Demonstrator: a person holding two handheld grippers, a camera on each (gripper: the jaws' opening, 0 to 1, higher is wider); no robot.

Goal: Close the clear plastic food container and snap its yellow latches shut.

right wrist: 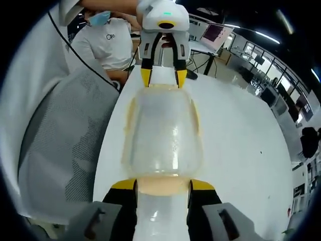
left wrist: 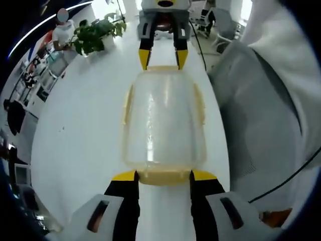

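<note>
Sitting on the white desk [left wrist: 80,145], the clear container [left wrist: 164,120] has both grippers' jaws wide at its yellow end latches [left wrist: 163,176], with no readable writing.

White table [left wrist: 85,130], long and narrow, glossy top. Clear plastic food container [left wrist: 163,118] sits directly on it, lid on, yellow latches [left wrist: 163,176] at ends and sides. Potted plant [left wrist: 95,34] at the far end (left gripper view).
</note>
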